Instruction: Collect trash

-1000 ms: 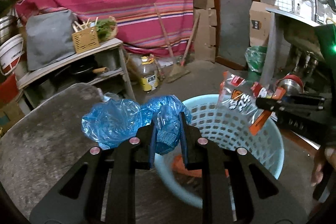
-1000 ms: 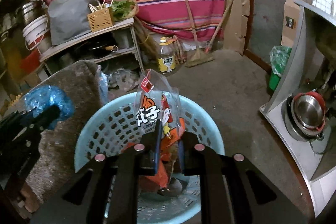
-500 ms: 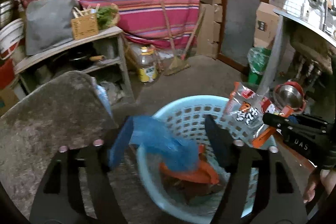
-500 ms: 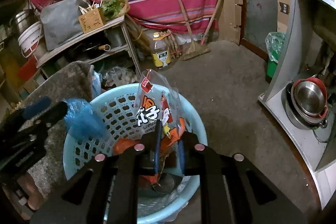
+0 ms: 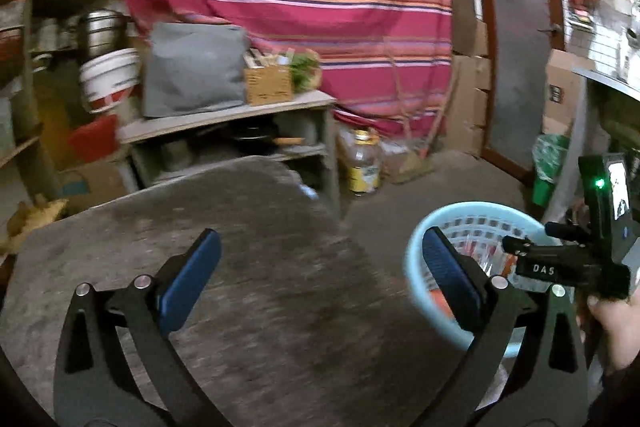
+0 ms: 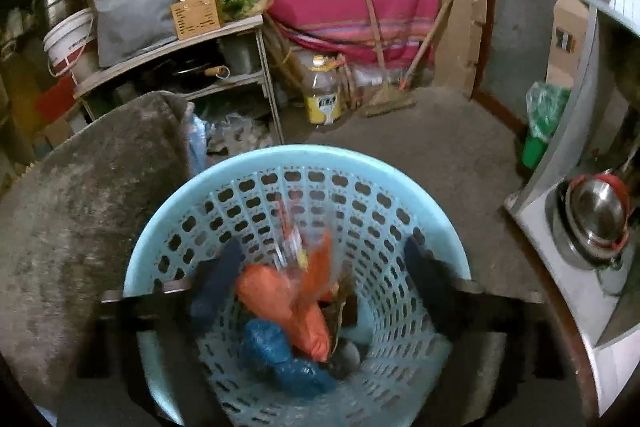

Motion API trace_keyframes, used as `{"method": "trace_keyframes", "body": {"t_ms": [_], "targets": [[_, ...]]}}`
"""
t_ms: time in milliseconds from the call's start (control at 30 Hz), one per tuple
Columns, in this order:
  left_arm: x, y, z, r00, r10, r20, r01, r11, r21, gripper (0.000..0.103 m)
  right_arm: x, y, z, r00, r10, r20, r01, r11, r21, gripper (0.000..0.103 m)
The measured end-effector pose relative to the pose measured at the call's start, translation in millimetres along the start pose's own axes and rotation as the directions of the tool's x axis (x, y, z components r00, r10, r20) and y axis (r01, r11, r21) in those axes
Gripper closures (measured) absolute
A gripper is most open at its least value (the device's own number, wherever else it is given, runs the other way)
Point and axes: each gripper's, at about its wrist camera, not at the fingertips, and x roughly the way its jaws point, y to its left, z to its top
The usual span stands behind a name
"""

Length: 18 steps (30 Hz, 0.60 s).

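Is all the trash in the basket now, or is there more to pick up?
Nearly done, it seems. The blue bag lies in the light blue basket, and the snack wrapper is dropping in, blurred. Nothing is in hand: the left tool and right tool are both open. The grey table shows no trash where the cameras look; other spots are out of view.
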Motion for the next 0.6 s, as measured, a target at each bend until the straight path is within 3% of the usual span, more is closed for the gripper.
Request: {"method": "trace_keyframes", "body": {"t_ms": [67, 133, 200, 367, 600], "targets": [[-17.6, 19.2, -5.9, 0.999, 0.028, 0.018, -0.028, 1.0, -0.015, 0.005, -0.9, 3.8, -2.2, 1.0, 0.002, 0.003, -0.002, 1.0, -0.009, 0.018], [-30.6, 33.8, -12.0, 0.998, 0.061, 0.03, -0.06, 0.998, -0.02, 0.005, -8.5, 9.3, -3.8, 1.0, 0.002, 0.028, -0.002, 1.0, -0.015, 0.003], [-46.5, 52.6, -21.5, 0.994, 0.099, 0.041, -0.097, 0.995, -0.037, 0.005, -19.6, 16.5, -7.0, 0.998, 0.006, 0.058, -0.004, 1.0, -0.023, 0.004], [-80.3, 89.7, -47.8, 0.989, 0.144, 0.042, -0.141, 0.987, -0.072, 0.005, -63.1, 46.5, -18.0, 0.986, 0.118, 0.116, -0.114, 0.993, -0.038, 0.004], [-130.4, 124.5, -82.9, 0.973, 0.227, 0.045, -0.221, 0.969, -0.11, 0.005, -129.4, 118.9, -65.5, 0.96, 0.203, 0.195, -0.172, 0.971, -0.165, 0.004]]}}
